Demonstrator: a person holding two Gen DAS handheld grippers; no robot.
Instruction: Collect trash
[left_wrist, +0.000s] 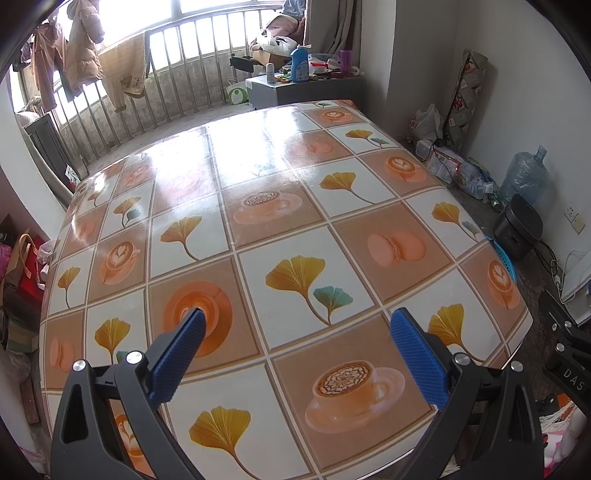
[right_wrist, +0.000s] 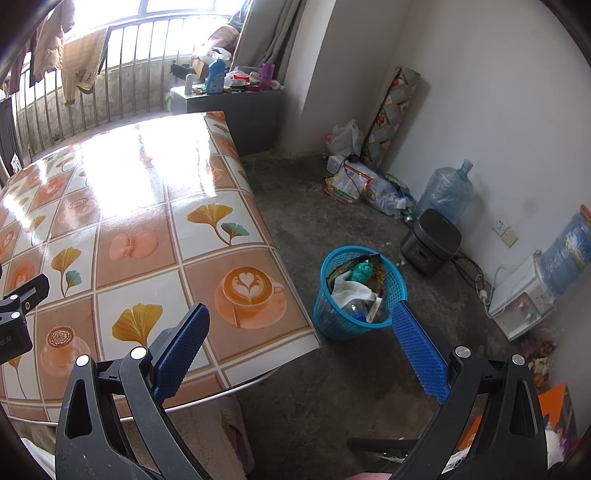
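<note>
A blue plastic waste basket (right_wrist: 334, 321) stands on the concrete floor just right of the table's near corner. It holds several pieces of trash: white paper, a teal wad, wrappers and a bottle. My right gripper (right_wrist: 301, 317) hangs open above the table's corner and the floor, with the basket just beyond its right finger. My left gripper (left_wrist: 299, 319) is open over the table (left_wrist: 295, 236), nothing between its blue pads. The table's patterned cloth with cups and ginkgo leaves shows no loose trash. A sliver of the basket (left_wrist: 503, 258) peeks past the table's right edge.
A black rice cooker (right_wrist: 430, 242), water jugs (right_wrist: 445, 192), a white dispenser (right_wrist: 521, 299) and cables line the right wall. Bags and packets (right_wrist: 354, 181) lie in the corner. A grey cabinet (left_wrist: 306, 88) with bottles stands beyond the table, by a railing.
</note>
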